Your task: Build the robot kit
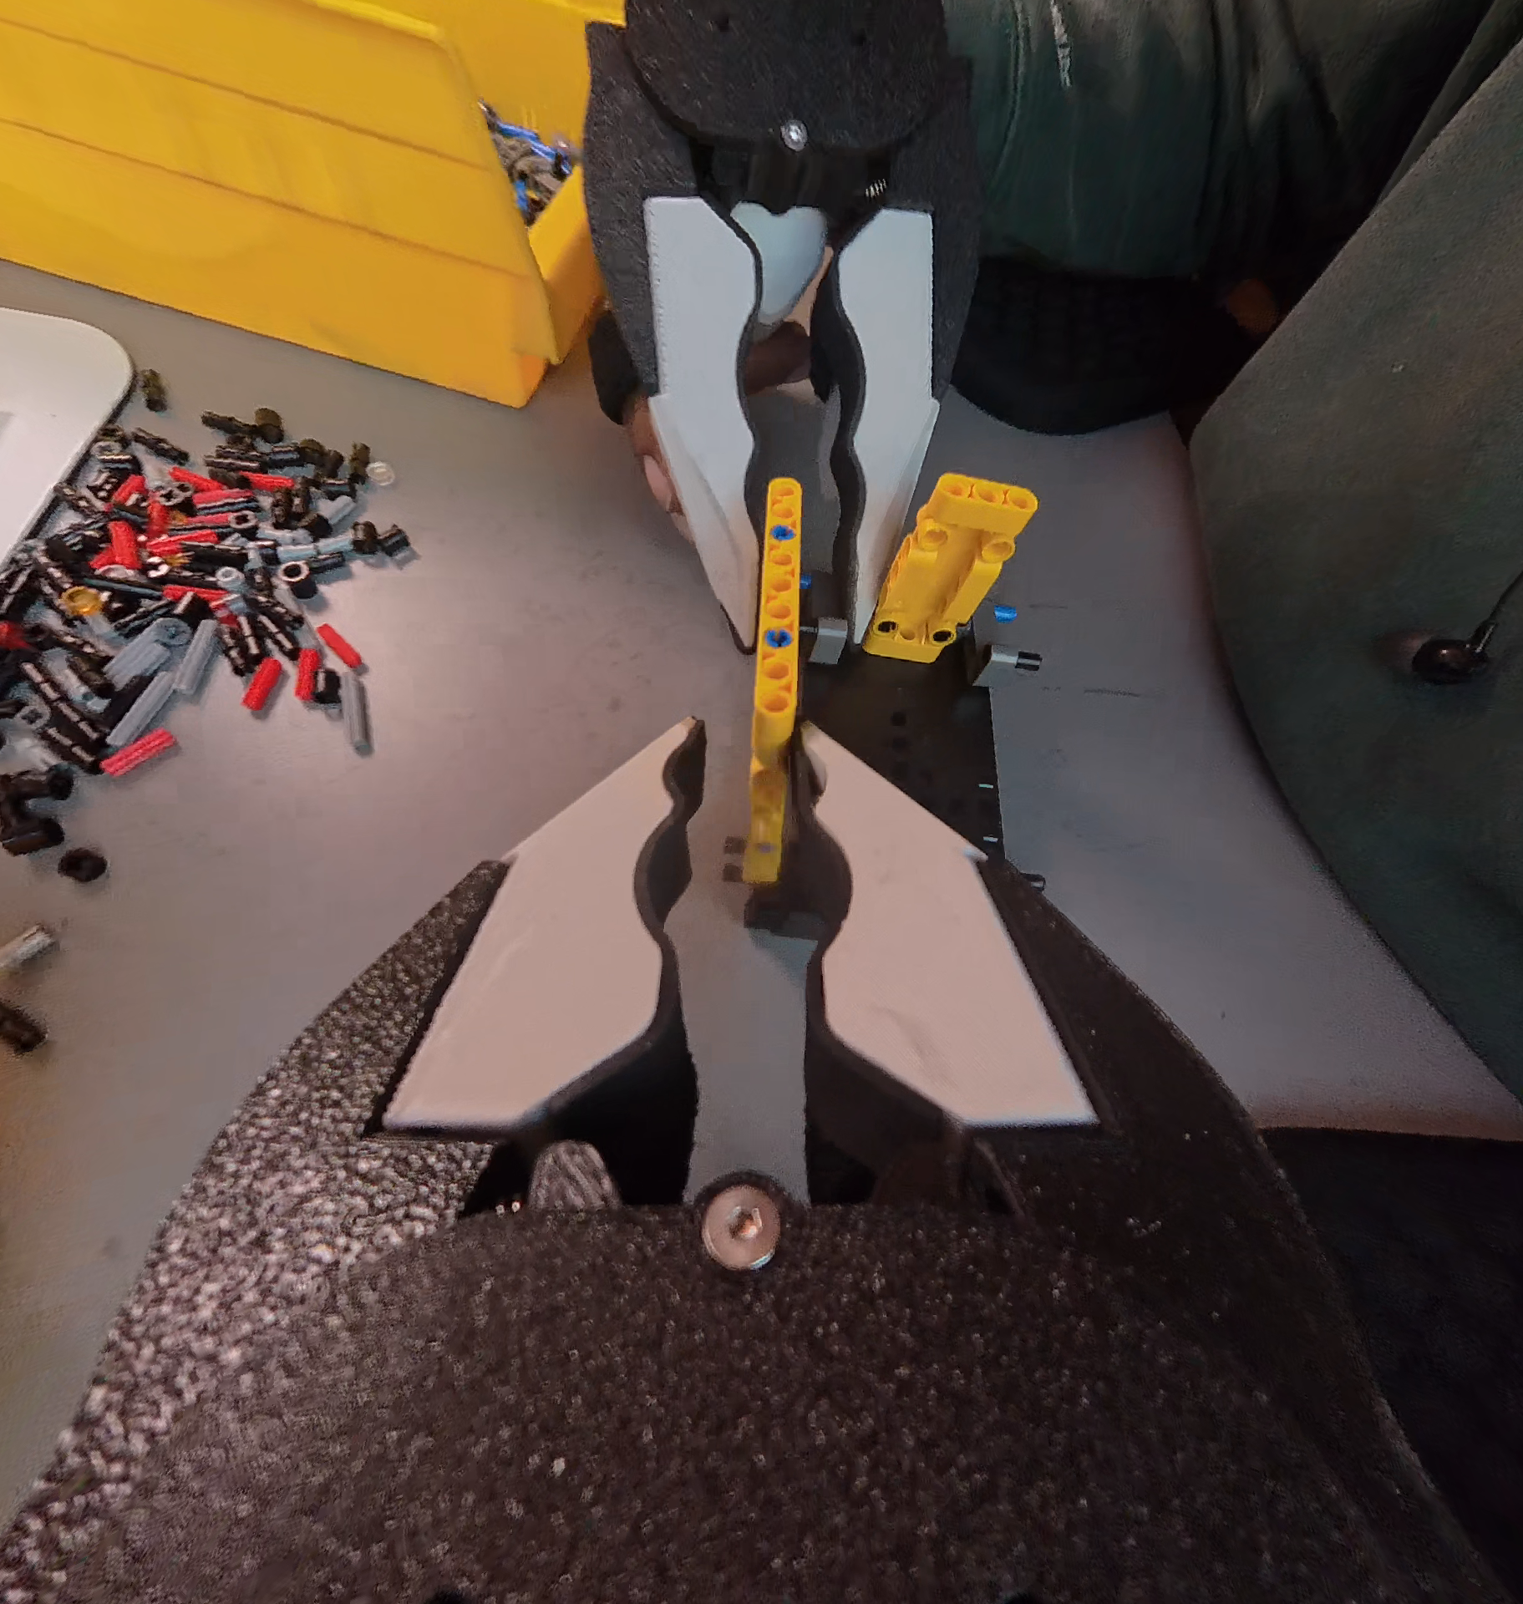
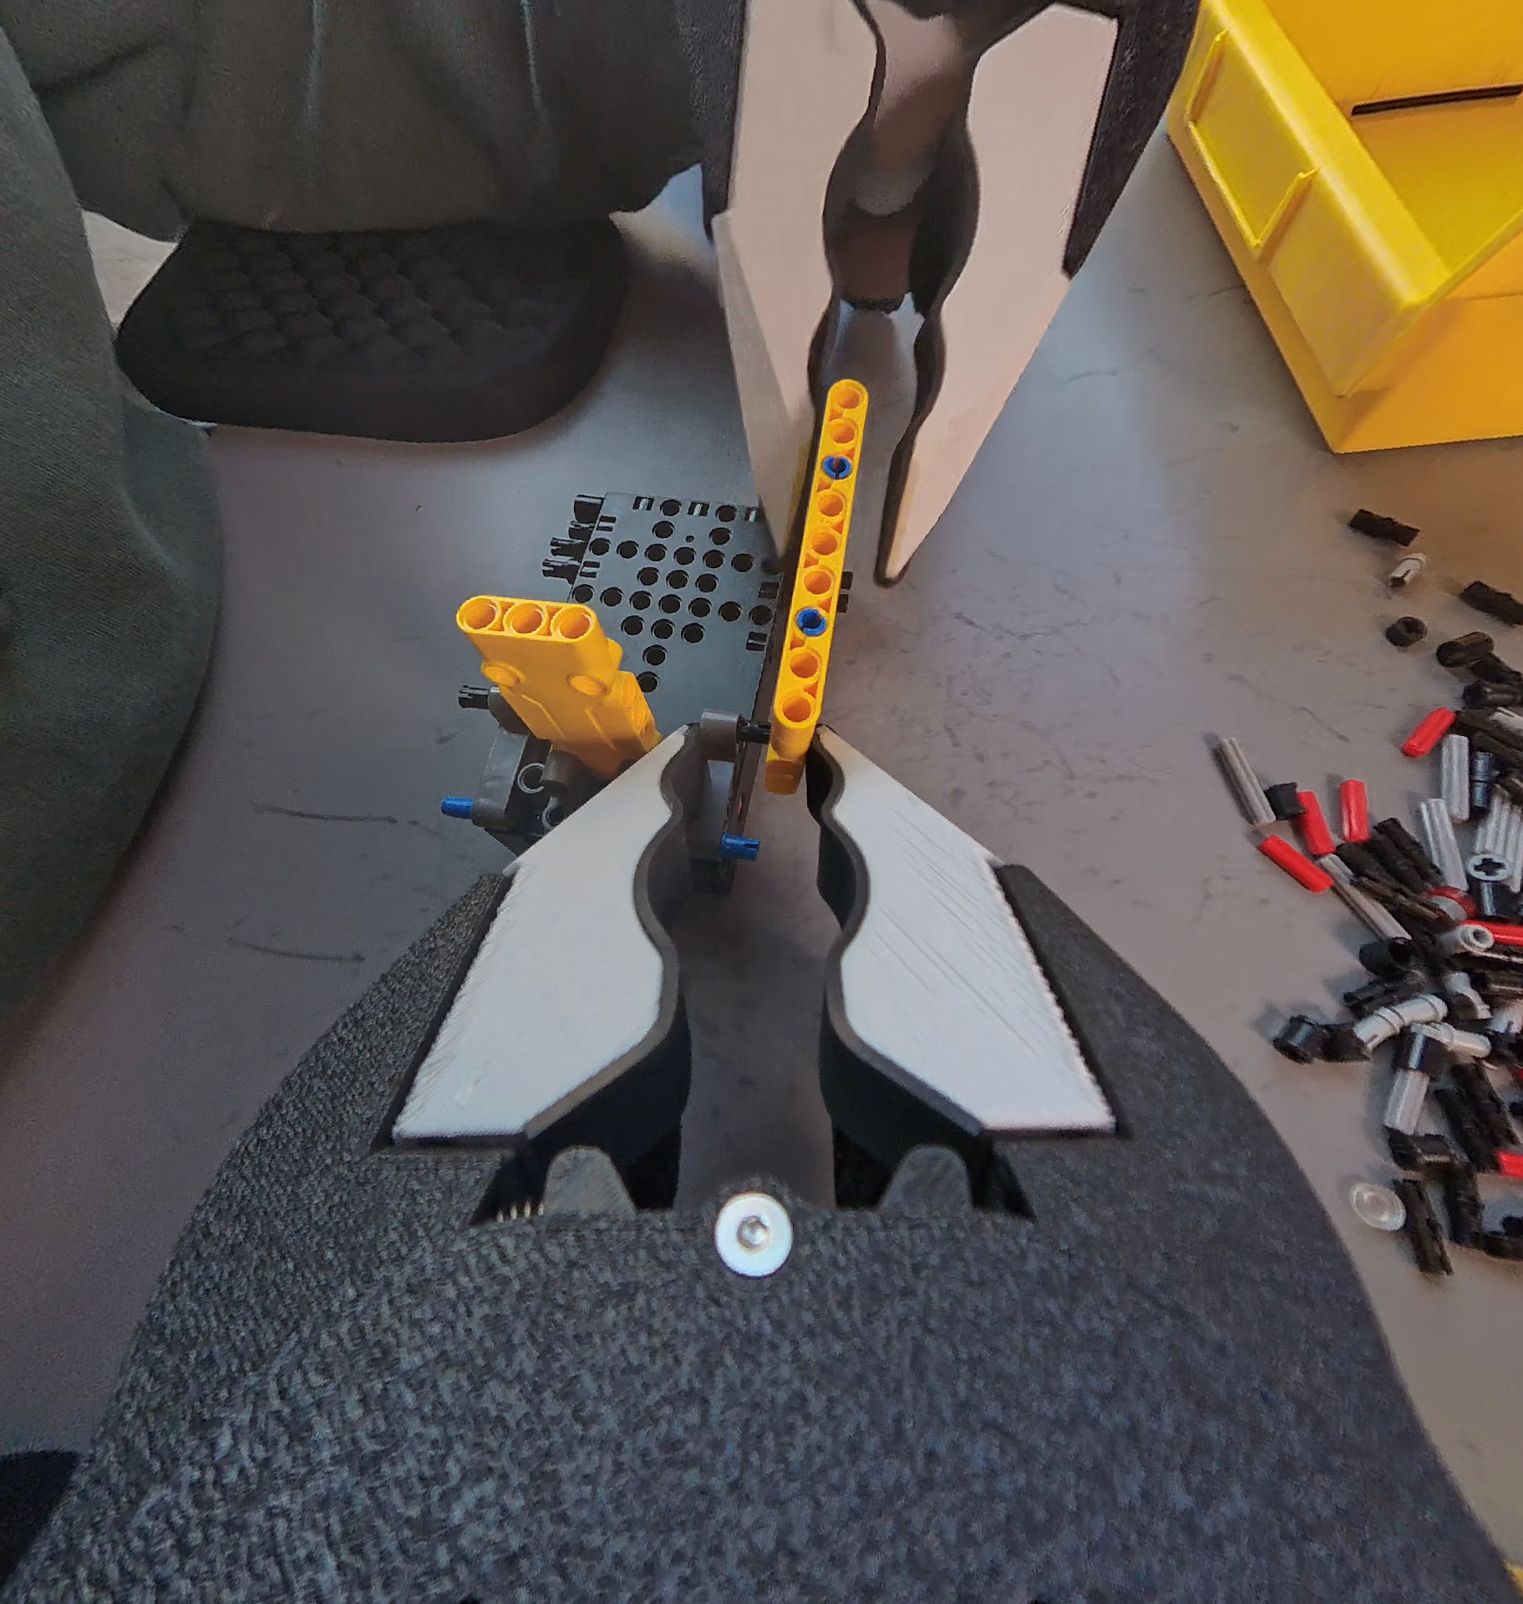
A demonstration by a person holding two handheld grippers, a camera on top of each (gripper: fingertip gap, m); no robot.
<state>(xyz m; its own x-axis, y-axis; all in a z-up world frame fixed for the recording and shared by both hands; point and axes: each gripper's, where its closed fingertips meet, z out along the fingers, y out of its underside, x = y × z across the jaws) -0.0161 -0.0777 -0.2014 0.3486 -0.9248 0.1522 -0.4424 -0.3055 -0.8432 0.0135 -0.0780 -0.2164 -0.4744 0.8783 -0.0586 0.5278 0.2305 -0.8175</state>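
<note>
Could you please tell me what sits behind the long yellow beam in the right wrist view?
Behind the long yellow beam lies a black perforated plate, and the left gripper straddles its far end. The beam's foot is hidden.

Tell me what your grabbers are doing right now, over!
Left hand-held gripper and right hand-held gripper both closed around the long yellow beam, one at each end. Beam stands on edge beside the black holed plate. Loose pin pile sits apart.

Grey table [image 2: 1044, 608], lightly scuffed. On it: black perforated plate [image 2: 671, 573] with yellow beam [image 2: 818, 581] and yellow block [image 2: 558, 677] upright; loose pile of pins [image 1: 176, 590]; yellow bins [image 1: 245, 200]; white tray [image 1: 28, 408].
</note>
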